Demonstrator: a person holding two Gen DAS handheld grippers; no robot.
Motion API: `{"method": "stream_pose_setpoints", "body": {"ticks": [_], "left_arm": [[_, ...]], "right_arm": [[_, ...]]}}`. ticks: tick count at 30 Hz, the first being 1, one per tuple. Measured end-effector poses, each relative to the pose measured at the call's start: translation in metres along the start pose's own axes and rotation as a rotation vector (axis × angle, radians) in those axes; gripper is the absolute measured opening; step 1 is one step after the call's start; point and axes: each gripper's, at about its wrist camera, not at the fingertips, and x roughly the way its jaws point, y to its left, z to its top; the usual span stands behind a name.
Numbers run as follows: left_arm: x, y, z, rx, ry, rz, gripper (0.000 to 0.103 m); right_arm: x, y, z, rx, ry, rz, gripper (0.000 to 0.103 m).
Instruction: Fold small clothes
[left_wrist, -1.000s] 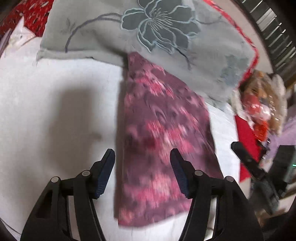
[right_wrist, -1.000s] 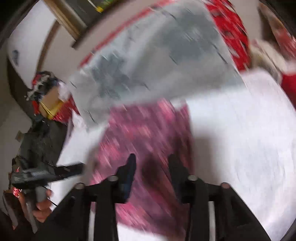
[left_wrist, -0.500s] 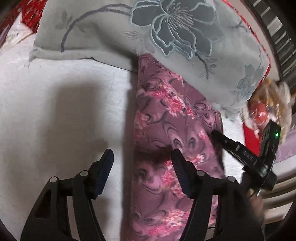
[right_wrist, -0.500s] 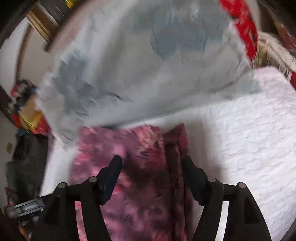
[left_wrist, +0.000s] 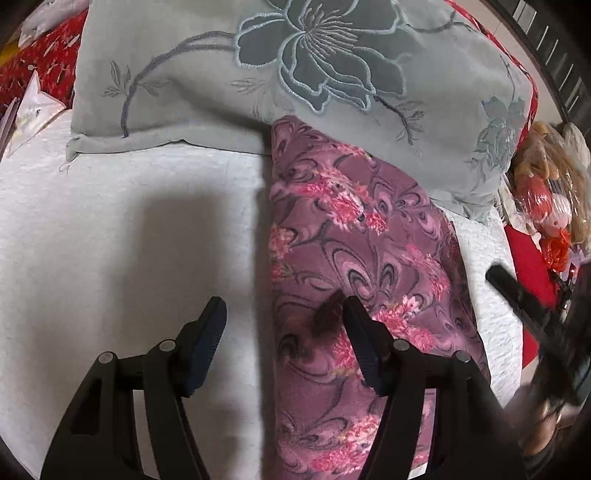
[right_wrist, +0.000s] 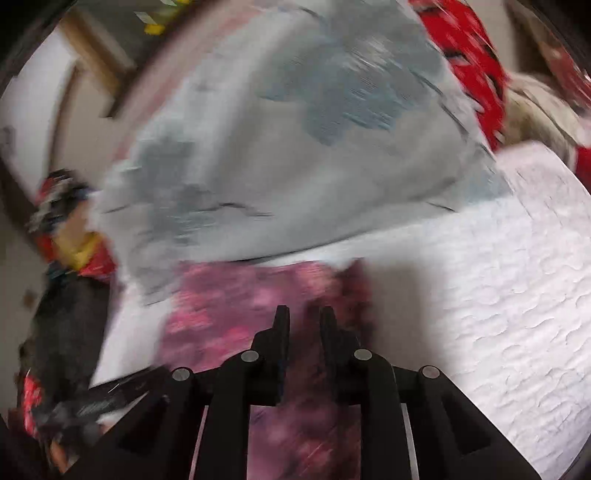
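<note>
A purple garment with pink flowers (left_wrist: 354, 258) lies as a long folded strip on the white quilted bedcover (left_wrist: 110, 240), its far end against a grey pillow. My left gripper (left_wrist: 282, 326) is open and empty, low over the strip's left edge. In the blurred right wrist view the same garment (right_wrist: 243, 302) lies under my right gripper (right_wrist: 303, 325), whose jaws stand close together with a narrow gap; nothing shows between them. The right gripper also shows at the right edge of the left wrist view (left_wrist: 532, 306).
A grey pillow with an embroidered flower (left_wrist: 295, 74) lies across the far side of the bed. Red patterned bedding (left_wrist: 40, 66) lies behind it. Wrapped toys and packets (left_wrist: 546, 192) sit off the bed's right side.
The left gripper has moved in lower over the garment's left edge. The right gripper's jaws opened wide half a second ago and have now closed to a narrow gap while it swings.
</note>
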Motion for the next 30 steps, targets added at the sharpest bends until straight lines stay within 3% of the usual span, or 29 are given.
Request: {"method": "stream_pose_setpoints", "body": {"ticks": [1,3,4,7,11,13,15,16,19,21,24,25,27,30], "left_arm": [[0.001,0.0,-0.002,-0.002,0.007,0.006,0.065],[0.004,-0.003,-0.004,-0.007,0.021,0.018,0.065],[0.003,-0.003,-0.006,-0.01,0.027,0.017,0.065],[-0.007,-0.003,-0.011,0.002,0.012,0.032,0.065],[-0.017,-0.001,-0.021,0.002,-0.005,0.037,0.065],[-0.011,-0.002,-0.029,0.005,0.022,0.045,0.065],[-0.002,-0.004,-0.04,0.018,0.044,0.065,0.072],[0.001,-0.005,-0.046,0.033,0.047,0.079,0.074],[-0.007,-0.004,-0.05,0.062,0.046,0.051,0.074],[-0.015,0.006,-0.039,0.033,0.051,-0.003,0.073],[-0.015,0.018,-0.019,-0.043,0.035,-0.04,0.073],[-0.011,0.021,-0.01,-0.082,0.085,-0.055,0.073],[-0.005,0.02,0.002,-0.113,0.098,-0.083,0.073],[0.018,0.003,0.01,-0.066,0.125,-0.055,0.073]], "right_arm": [[-0.002,0.001,-0.006,-0.022,0.01,0.0,0.035],[0.012,-0.001,-0.018,-0.066,0.081,-0.042,0.036],[0.024,-0.006,-0.029,-0.075,0.161,-0.077,0.034],[0.009,-0.007,-0.029,-0.072,0.132,-0.088,0.036],[-0.028,-0.001,-0.04,-0.099,0.071,-0.017,0.038],[-0.03,-0.001,-0.055,-0.158,0.113,-0.044,0.042],[-0.001,0.008,-0.07,-0.213,0.186,-0.111,0.044],[0.002,0.009,-0.076,-0.235,0.176,-0.125,0.048],[-0.003,0.008,-0.066,-0.202,0.202,-0.117,0.05],[-0.017,0.0,-0.048,-0.149,0.151,-0.115,0.05],[-0.025,-0.022,-0.016,-0.019,0.069,-0.14,0.062],[-0.02,-0.032,-0.005,0.041,0.058,-0.136,0.063],[-0.003,-0.037,0.007,0.1,0.068,-0.119,0.063],[0.028,-0.03,0.014,0.079,0.082,-0.132,0.062]]}}
